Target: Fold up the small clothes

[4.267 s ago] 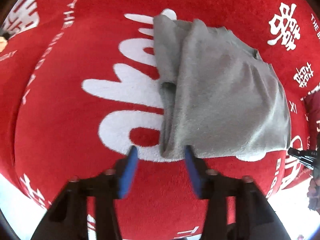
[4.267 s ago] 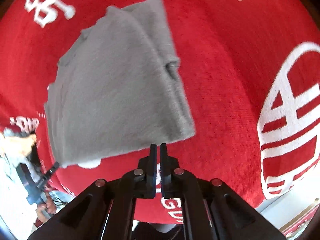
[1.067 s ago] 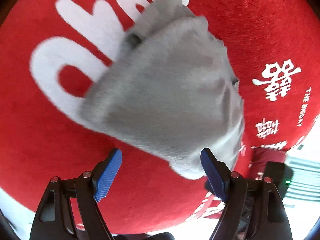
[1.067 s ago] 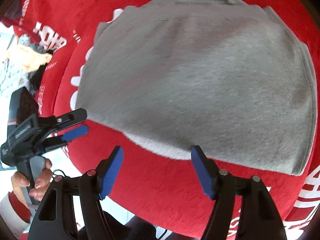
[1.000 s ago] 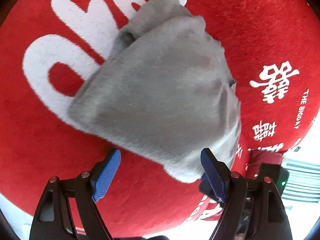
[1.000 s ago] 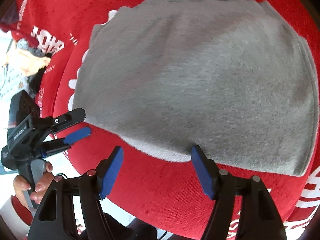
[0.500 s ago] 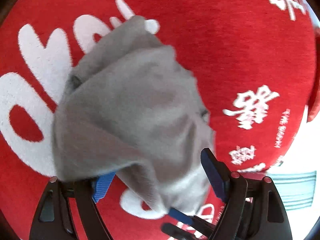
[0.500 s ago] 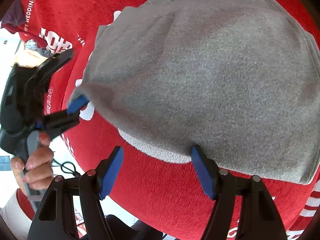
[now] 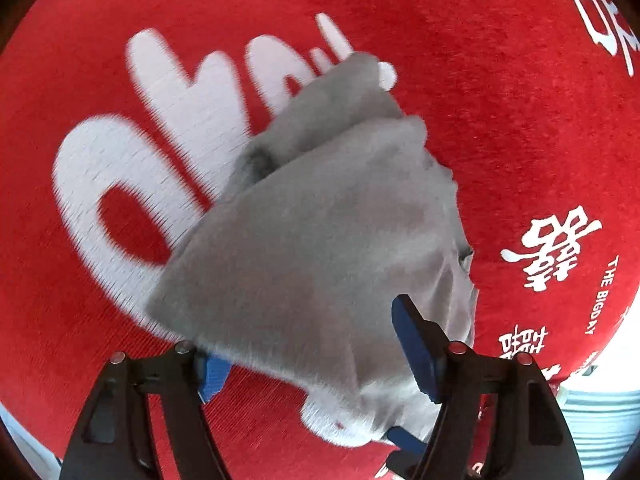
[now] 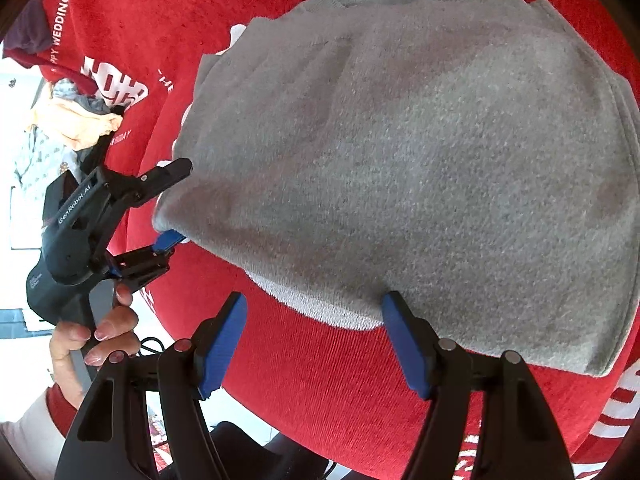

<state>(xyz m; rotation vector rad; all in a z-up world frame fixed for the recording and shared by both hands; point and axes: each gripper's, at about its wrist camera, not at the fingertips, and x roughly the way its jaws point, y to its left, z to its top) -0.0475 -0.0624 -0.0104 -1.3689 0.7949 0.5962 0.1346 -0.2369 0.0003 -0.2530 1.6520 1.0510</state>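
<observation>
Now, with left gripper point(image 10: 170, 204) agape astride the grey sweater point(image 10: 400, 160) corner: pinch all layers, lift low. Right gripper point(image 10: 312, 340) agape too, empty, at hem.

I see the grey garment point(image 10: 420, 160) as soft, fuzzy knit cloth, matt, with a ribbed collar. Under it the red cover point(image 10: 320, 392) looks like finely ribbed, matt textile with flat white print. My right gripper point(image 10: 312, 344) is matt black plastic with ridged blue pads point(image 10: 406, 344) and small shiny metal pins. Left gripper point(image 9: 316, 348) looks the same: black plastic, blue pads.
</observation>
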